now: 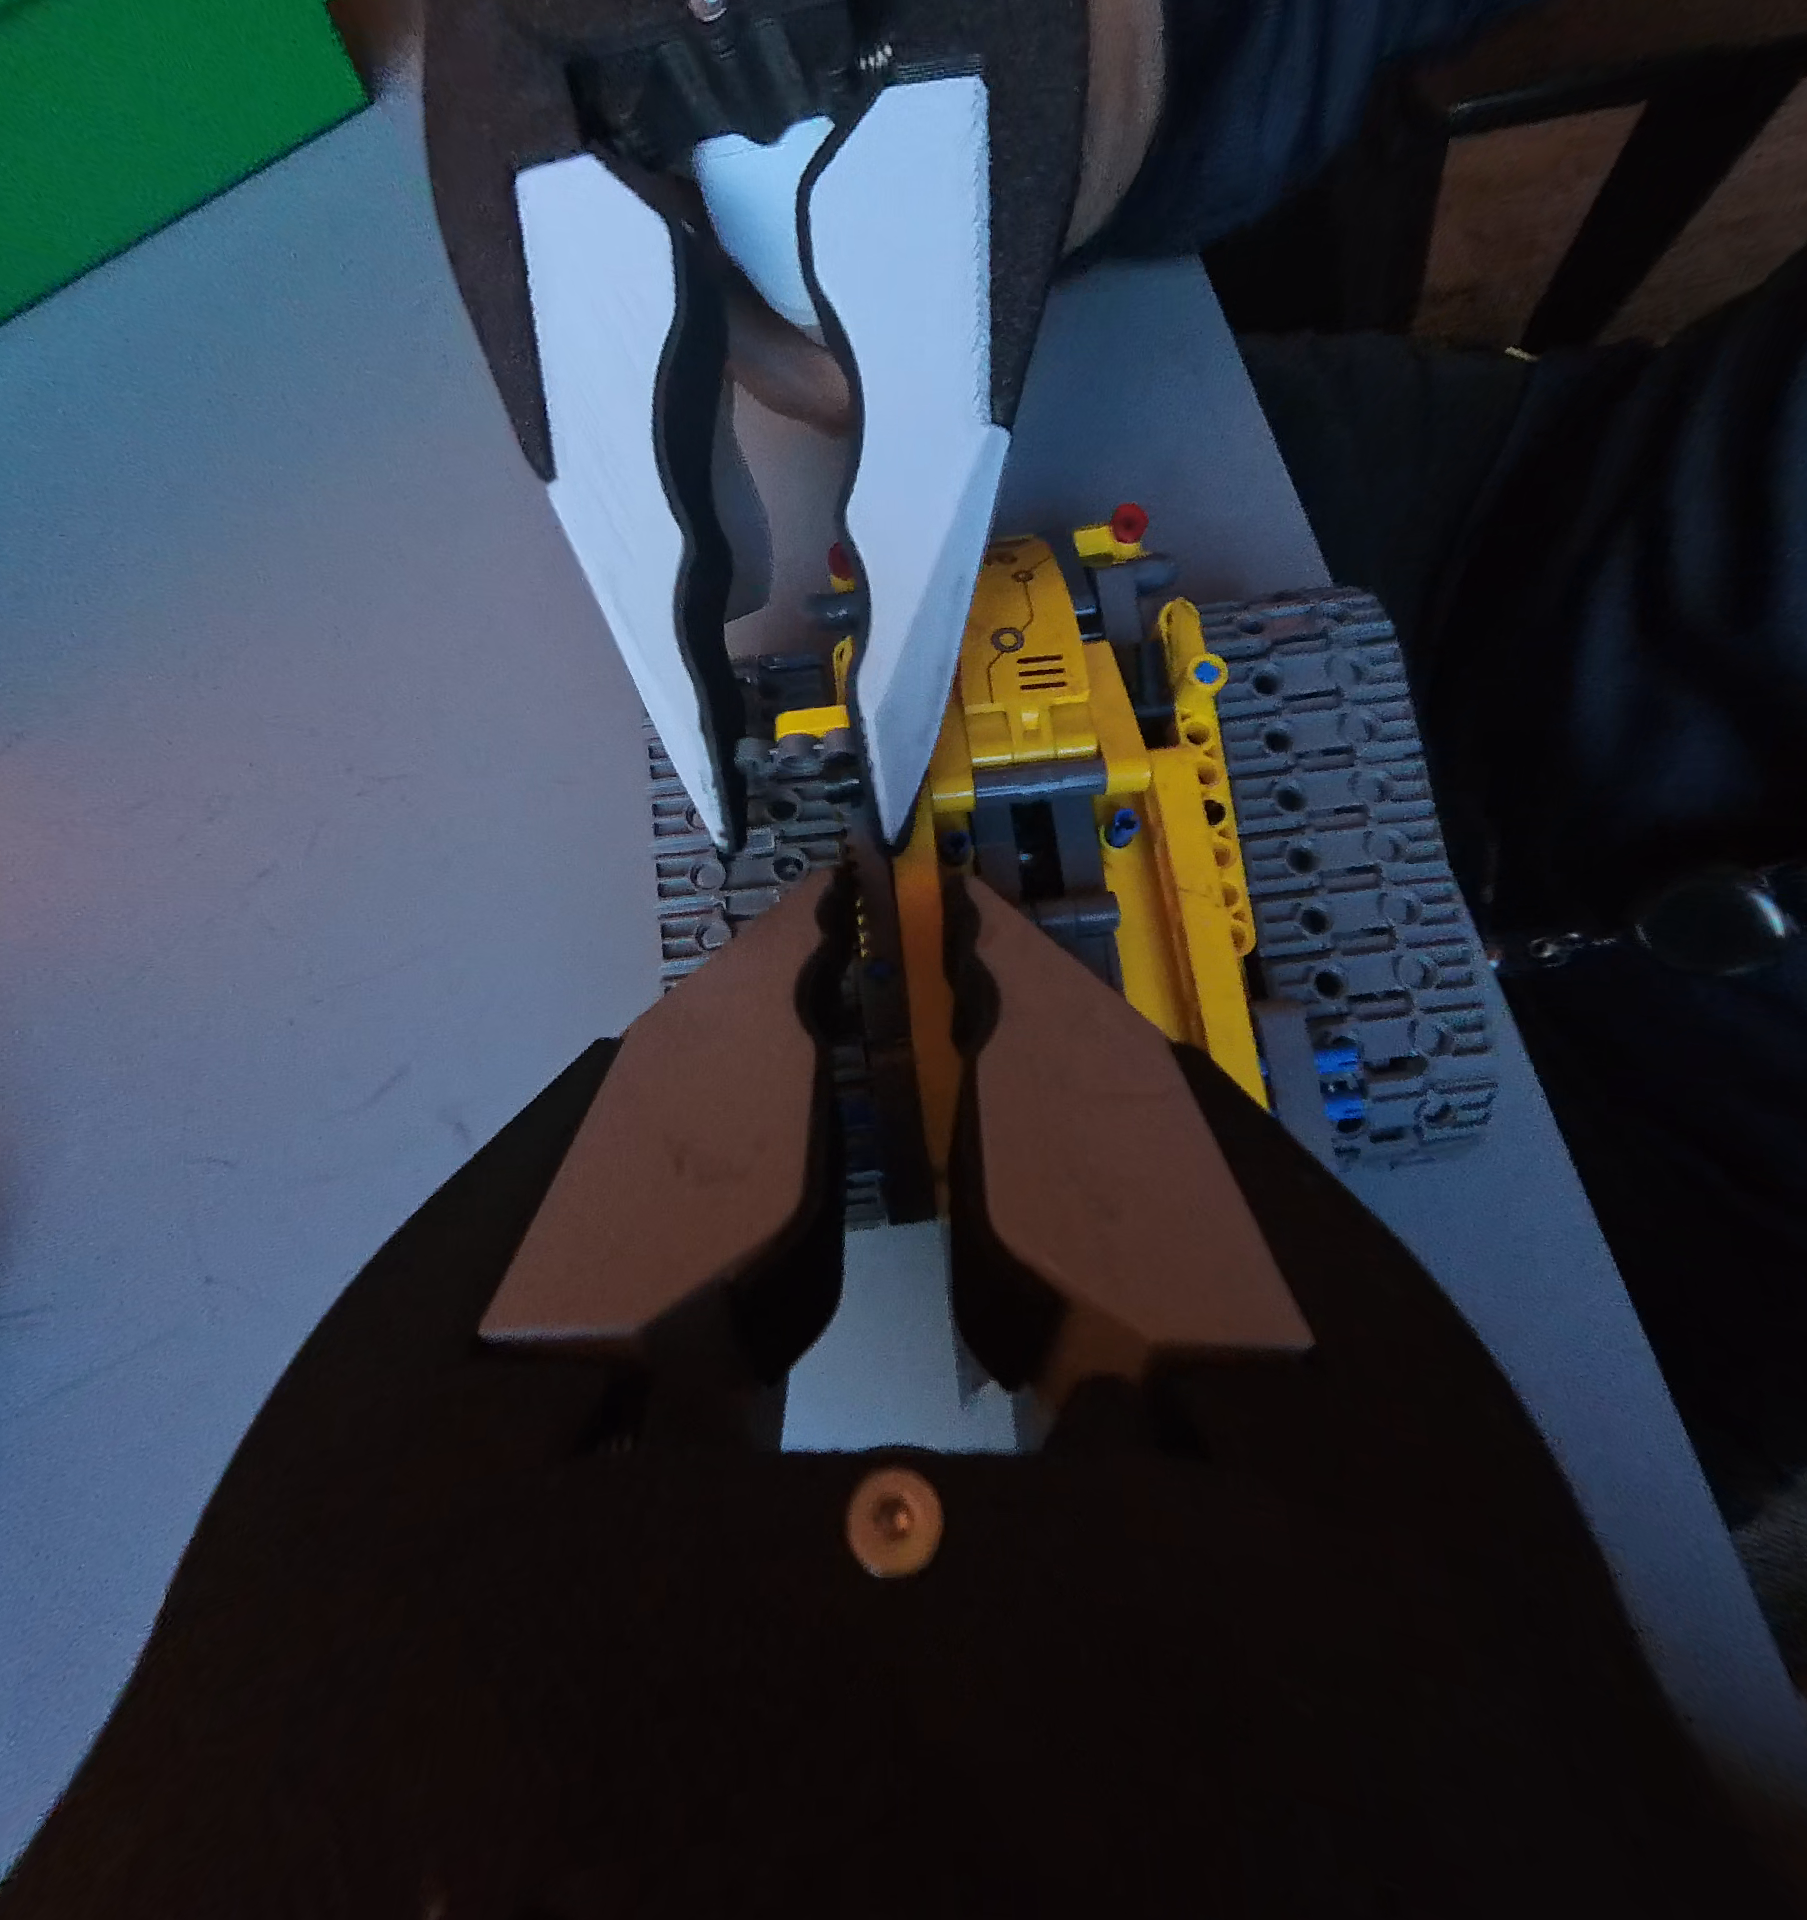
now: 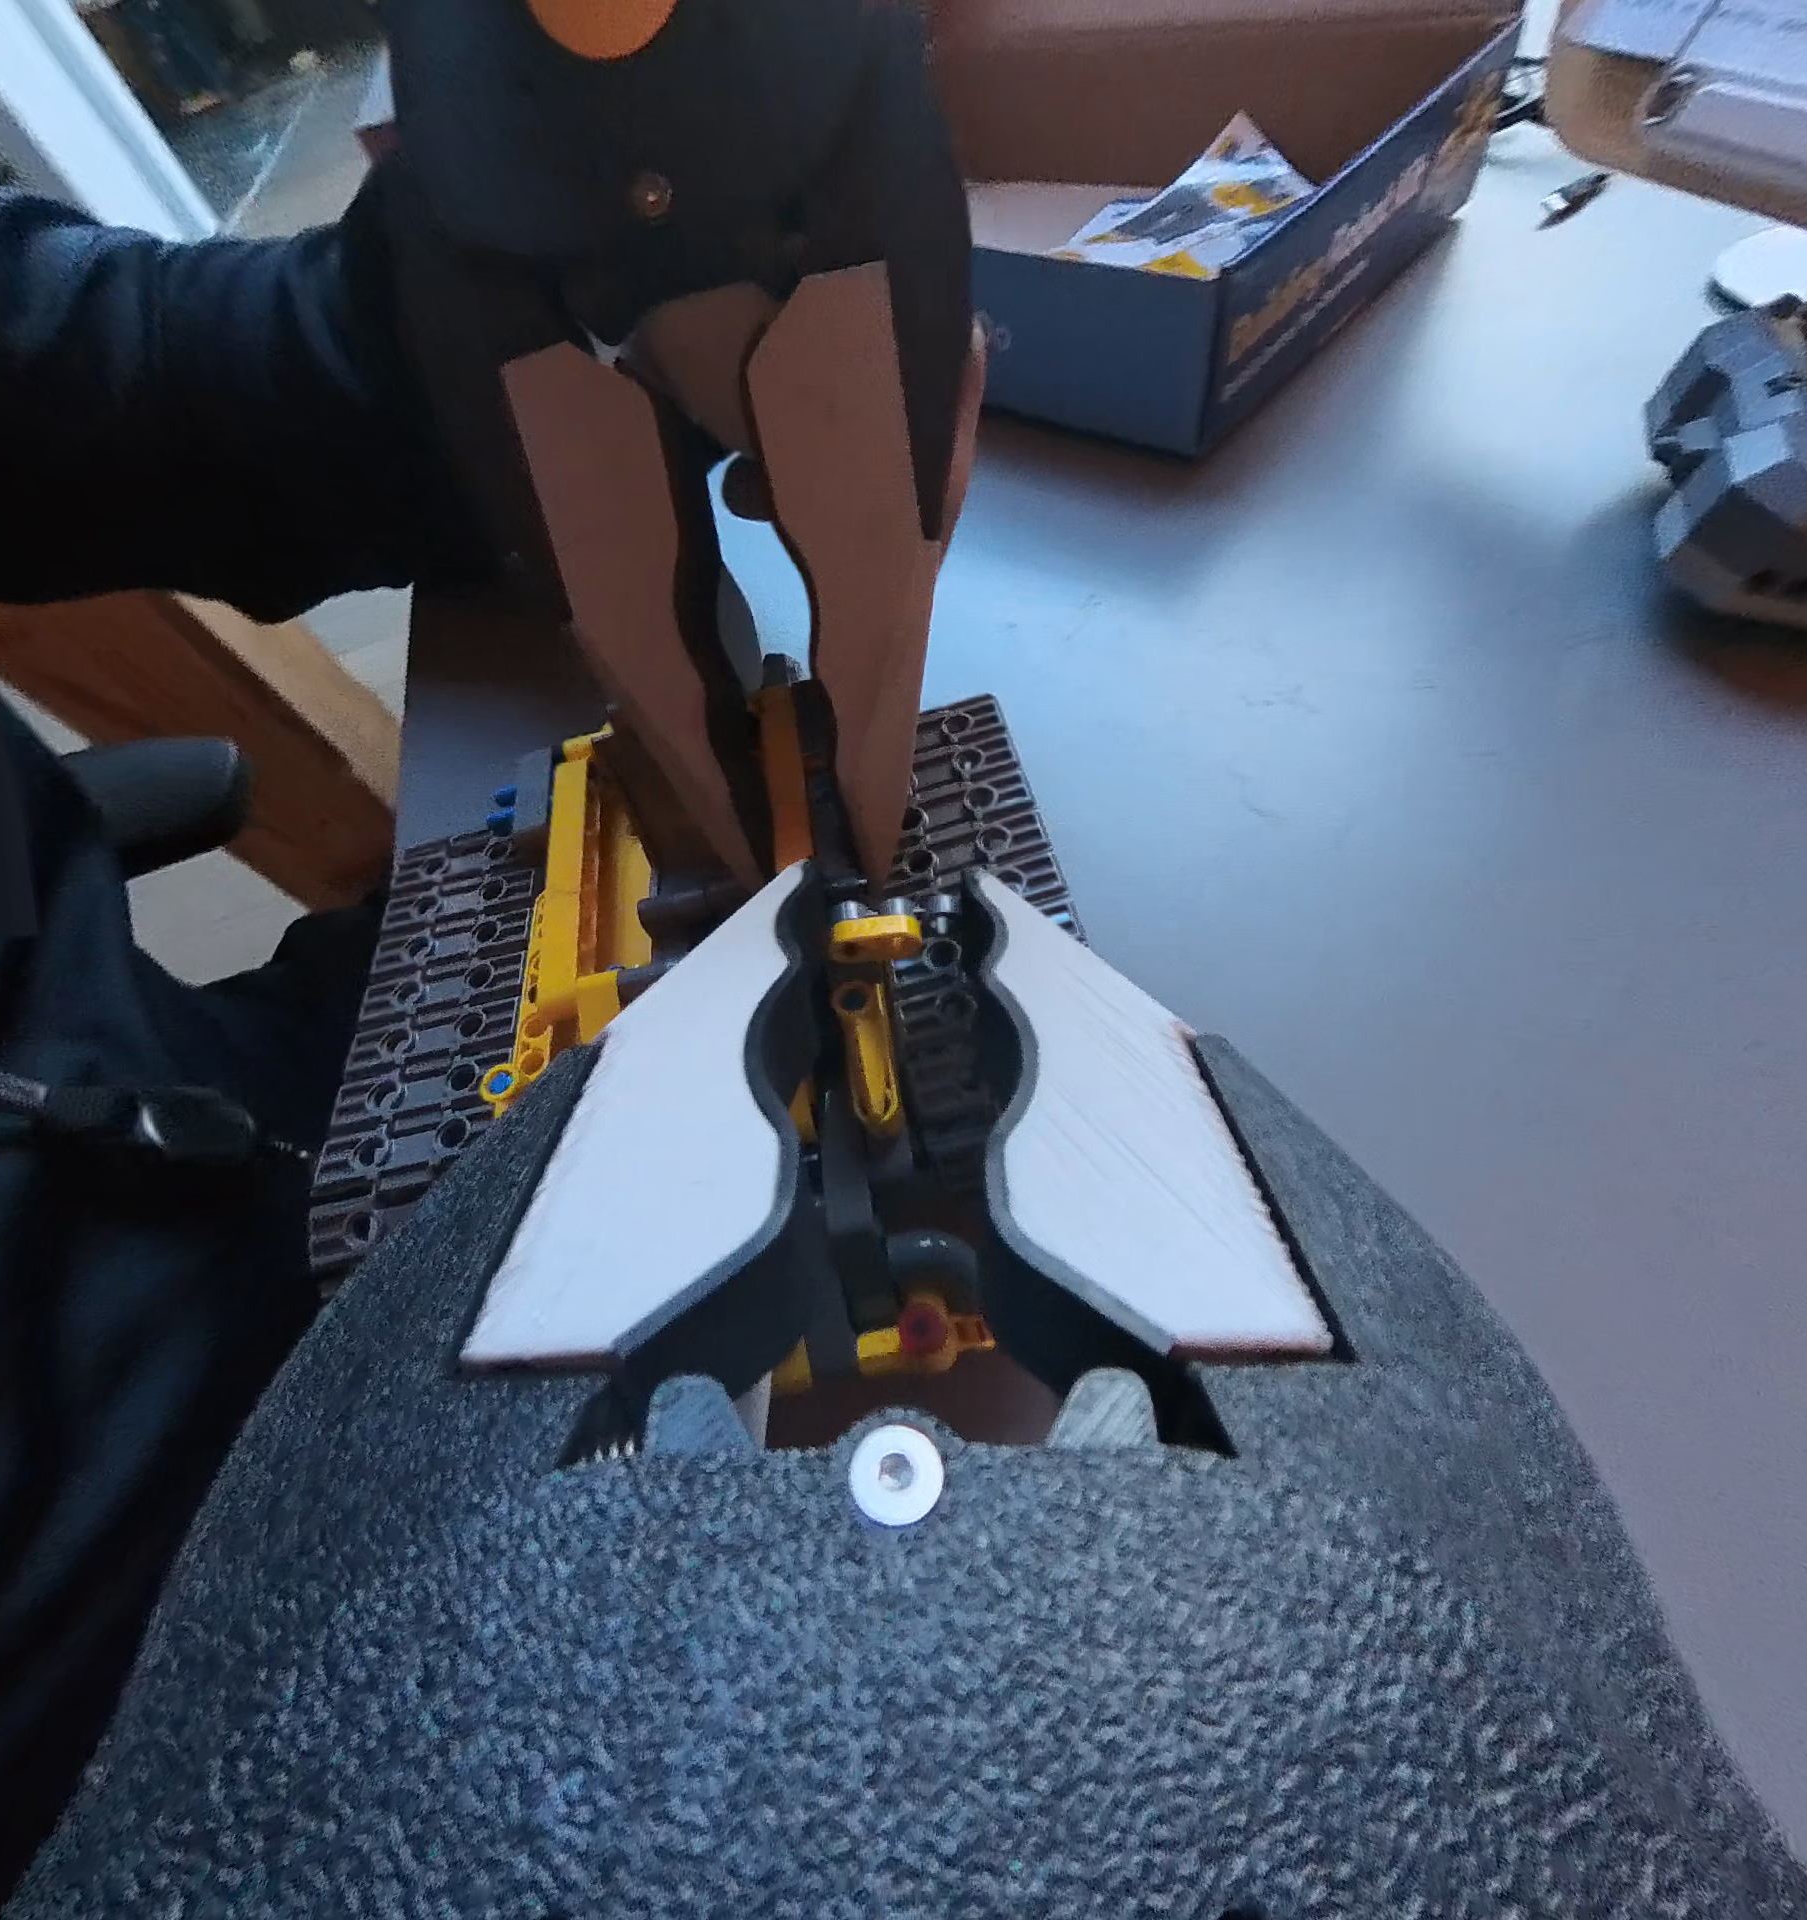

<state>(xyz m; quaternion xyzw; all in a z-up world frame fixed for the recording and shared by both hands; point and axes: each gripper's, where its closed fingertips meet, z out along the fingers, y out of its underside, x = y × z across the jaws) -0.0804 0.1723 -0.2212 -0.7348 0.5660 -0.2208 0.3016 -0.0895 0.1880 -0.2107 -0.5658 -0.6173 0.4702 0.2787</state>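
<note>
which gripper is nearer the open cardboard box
Left. The left hand-held gripper reaches in from the side where the box sits; the right hand-held gripper comes from the opposite side, farther away.

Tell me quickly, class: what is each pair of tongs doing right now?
Left tongs: shut on the orange beam of the yellow tracked model.
Right tongs: open, straddling the model's yellow arm, gripping nothing.

Beyond the right claw, the toy bulldozer's middle hides behind both claws; the blue box runs off the top edge.
</note>
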